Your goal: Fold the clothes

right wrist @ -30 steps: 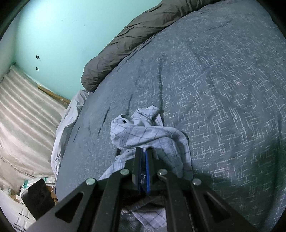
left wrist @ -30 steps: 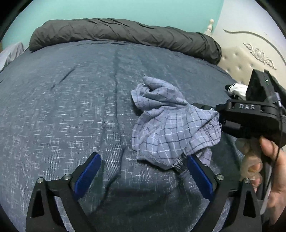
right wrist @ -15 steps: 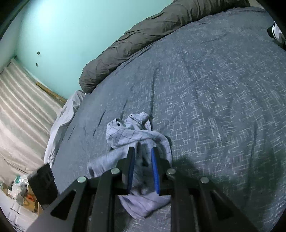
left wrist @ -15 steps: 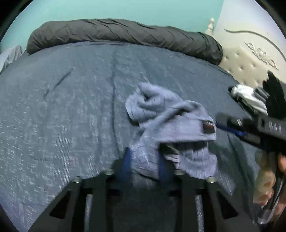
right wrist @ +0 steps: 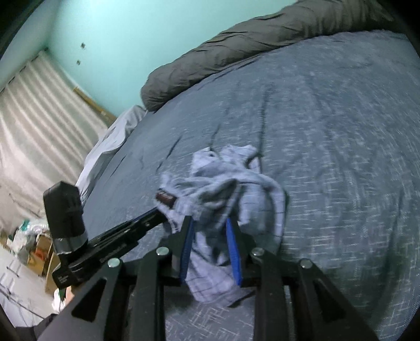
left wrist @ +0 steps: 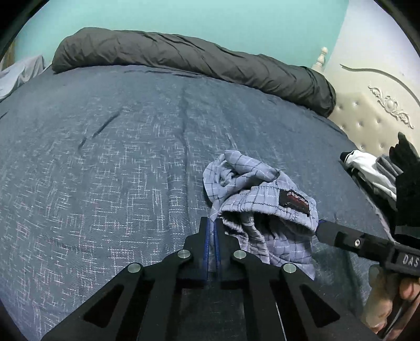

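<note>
Checked shorts (left wrist: 262, 209) bunched on bed (left wrist: 105, 157), left tool (left wrist: 212, 223) pinching waistband, right tool (right wrist: 210, 223) apart, straddling cloth.

— What do we see past the work? 
— A dark grey rolled duvet (left wrist: 194, 63) along the far edge of the blue bedspread (left wrist: 105, 157), under a teal wall (left wrist: 183, 18). 
— And at the sides? 
— We make out a cream tufted headboard (left wrist: 372, 105), pale curtains (right wrist: 39, 110), and cardboard boxes (right wrist: 39, 251) on the floor.
</note>
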Demonstrator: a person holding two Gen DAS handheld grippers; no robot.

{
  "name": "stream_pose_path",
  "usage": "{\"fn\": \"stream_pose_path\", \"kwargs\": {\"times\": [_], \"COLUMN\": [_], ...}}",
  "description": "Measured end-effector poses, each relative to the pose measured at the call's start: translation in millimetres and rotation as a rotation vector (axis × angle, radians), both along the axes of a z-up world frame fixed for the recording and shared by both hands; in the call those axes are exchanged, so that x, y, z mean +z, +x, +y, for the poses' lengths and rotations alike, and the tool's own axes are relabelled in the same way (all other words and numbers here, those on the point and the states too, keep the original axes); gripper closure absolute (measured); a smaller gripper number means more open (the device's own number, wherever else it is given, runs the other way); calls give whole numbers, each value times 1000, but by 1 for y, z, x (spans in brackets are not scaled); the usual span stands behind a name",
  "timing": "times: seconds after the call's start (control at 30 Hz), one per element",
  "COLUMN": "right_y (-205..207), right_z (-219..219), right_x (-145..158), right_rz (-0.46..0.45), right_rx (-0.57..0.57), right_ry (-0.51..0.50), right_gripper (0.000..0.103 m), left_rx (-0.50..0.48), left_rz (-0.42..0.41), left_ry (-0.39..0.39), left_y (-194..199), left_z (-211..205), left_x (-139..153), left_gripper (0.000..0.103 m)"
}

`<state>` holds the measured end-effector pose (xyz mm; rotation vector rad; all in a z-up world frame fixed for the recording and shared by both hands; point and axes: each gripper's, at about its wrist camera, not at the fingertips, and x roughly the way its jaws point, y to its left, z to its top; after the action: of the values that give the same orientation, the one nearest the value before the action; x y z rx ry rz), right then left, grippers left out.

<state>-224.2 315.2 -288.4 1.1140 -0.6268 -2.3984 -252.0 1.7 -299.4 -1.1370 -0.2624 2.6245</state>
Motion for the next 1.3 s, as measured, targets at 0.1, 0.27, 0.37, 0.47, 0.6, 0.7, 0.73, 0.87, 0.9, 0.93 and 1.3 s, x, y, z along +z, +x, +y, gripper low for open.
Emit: {"fn": "stream_pose_path", "kwargs": {"times": [0.1, 0.27, 0.37, 0.47, 0.6, 0.7, 0.73, 0.87, 0.9, 0.93, 1.3], "right_y": [-3, -7, -10, -10, -7, -7, -8, -8, -8, -9, -7], "right_z": [-5, -14, -15, -3, 4, 3, 2, 3, 3, 2, -16], "right_x": [0, -1, -1, 4, 13, 17, 18, 18, 19, 19, 24], "right_rz": [10, 25, 35, 55, 94, 105, 110, 116, 117, 117, 158], "right_rx": [-5, -20, -41, -96, -121, -124, -124, -116, -113, -110, -40], "right_ry": [26, 71, 96, 99, 103, 76, 74, 76, 77, 78, 140], "right_gripper": [73, 70, 89, 98, 100, 100, 100, 100, 100, 100, 100], "left_rx": [-4, -14, -18, -28, -41, -30, -27, -45, -53, -61, -86], "left_rz": [6, 12, 20, 38, 57, 68, 74, 98, 100, 102, 121], "left_ry": [-4, -1, -24, -58, -73, -74, -72, -58, -60, -61, -62], "left_y": [7, 9, 13, 17, 24, 29, 31, 39, 39, 40, 40], "left_z": [-4, -10, -11, -8, -4, -5, -7, -6, -4, -2, 8], "left_x": [-1, 0, 1, 4, 10, 14, 17, 26, 26, 26, 30], "left_gripper": [100, 100, 99, 99, 98, 83, 75, 73, 73, 73, 66]}}
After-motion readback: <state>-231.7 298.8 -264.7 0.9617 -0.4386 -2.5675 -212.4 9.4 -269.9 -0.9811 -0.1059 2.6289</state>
